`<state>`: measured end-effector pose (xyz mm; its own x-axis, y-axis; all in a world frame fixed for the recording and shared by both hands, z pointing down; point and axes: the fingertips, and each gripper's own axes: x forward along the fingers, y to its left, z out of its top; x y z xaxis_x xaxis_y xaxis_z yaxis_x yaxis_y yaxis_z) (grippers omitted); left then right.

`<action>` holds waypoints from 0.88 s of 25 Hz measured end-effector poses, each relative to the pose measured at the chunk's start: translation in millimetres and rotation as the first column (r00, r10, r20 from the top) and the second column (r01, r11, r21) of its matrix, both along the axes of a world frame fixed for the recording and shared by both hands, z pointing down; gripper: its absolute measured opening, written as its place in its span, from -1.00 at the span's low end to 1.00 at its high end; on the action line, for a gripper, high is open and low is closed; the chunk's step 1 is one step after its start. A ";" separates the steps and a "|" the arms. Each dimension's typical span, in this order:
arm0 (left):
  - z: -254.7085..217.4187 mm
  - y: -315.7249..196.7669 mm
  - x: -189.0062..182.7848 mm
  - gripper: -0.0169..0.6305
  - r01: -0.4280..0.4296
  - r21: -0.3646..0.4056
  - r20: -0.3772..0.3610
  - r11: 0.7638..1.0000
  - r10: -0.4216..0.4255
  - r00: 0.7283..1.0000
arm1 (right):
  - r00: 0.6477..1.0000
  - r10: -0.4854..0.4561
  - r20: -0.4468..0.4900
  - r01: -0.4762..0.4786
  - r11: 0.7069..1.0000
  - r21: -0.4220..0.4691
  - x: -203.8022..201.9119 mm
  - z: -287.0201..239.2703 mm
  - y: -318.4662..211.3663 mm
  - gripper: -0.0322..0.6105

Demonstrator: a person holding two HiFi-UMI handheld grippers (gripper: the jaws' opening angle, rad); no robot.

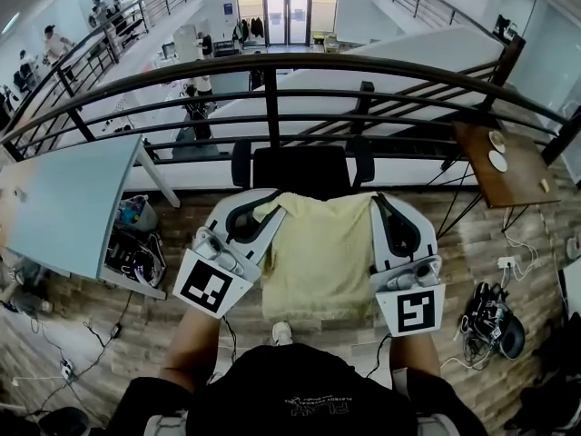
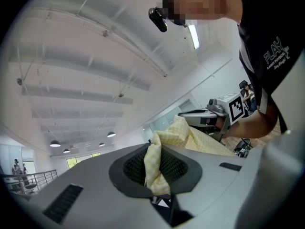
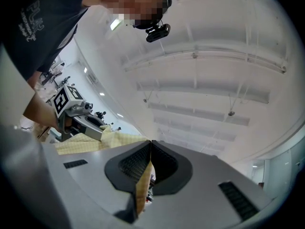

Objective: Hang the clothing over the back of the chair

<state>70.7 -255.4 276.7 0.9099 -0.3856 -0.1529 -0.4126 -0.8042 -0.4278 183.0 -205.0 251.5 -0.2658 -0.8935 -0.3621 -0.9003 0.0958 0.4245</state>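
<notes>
Count: two hand-held grippers, one piece of clothing, one chair, two tables.

The left gripper (image 1: 270, 210) had its jaws nearly together, pinched on a bunched corner of the clothing (image 1: 318, 252). In the left gripper view that corner showed as a folded yellow checked wad (image 2: 155, 168) squeezed between the dark ribbed pads (image 2: 174, 166). The right gripper (image 1: 378, 203) was closed likewise. In its own view the jaws (image 3: 150, 144) met on a thin edge of the same cloth (image 3: 142, 185).

The clothing was pale yellow and spread open as one sheet between the two grippers. Its upper edge ran straight across from the left gripper's tips to the right gripper's tips. The rest of it fell away below them, back toward the person. Its long axis looked to run down that drop, though only slightly longer than the width.

The chair (image 1: 300, 169) was black, with two armrests. It stood just beyond both grippers' tips, centred between them, and the cloth's upper edge was close to its back; contact could not be judged. A dark railing (image 1: 272, 107) crossed behind the chair. A pale table (image 1: 64, 203) stood off the left gripper's outer side, and a wooden table (image 1: 508, 184) off the right gripper's.
</notes>
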 end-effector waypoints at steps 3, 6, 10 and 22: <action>6.7 -7.9 1.1 -0.81 -0.029 0.018 0.042 0.999 0.028 0.999 | 0.999 0.034 -0.022 -0.034 0.999 -0.008 1.0 3.1 -7.3 -0.83; 14.9 -15.0 3.6 -0.80 -0.059 0.039 0.095 0.998 0.055 0.994 | 0.998 0.056 -0.029 -0.057 0.998 -0.019 0.6 6.3 -14.9 -0.83; 22.4 -24.1 6.6 -0.80 -0.088 0.030 0.099 0.996 0.084 0.991 | 0.996 0.068 -0.049 -0.070 0.996 -0.050 2.6 10.7 -25.3 -0.83; 28.3 -45.5 19.6 -0.80 -0.081 0.031 0.123 0.996 0.076 0.990 | 0.990 0.041 -0.136 -0.059 0.990 -0.131 11.8 16.2 -50.5 -0.83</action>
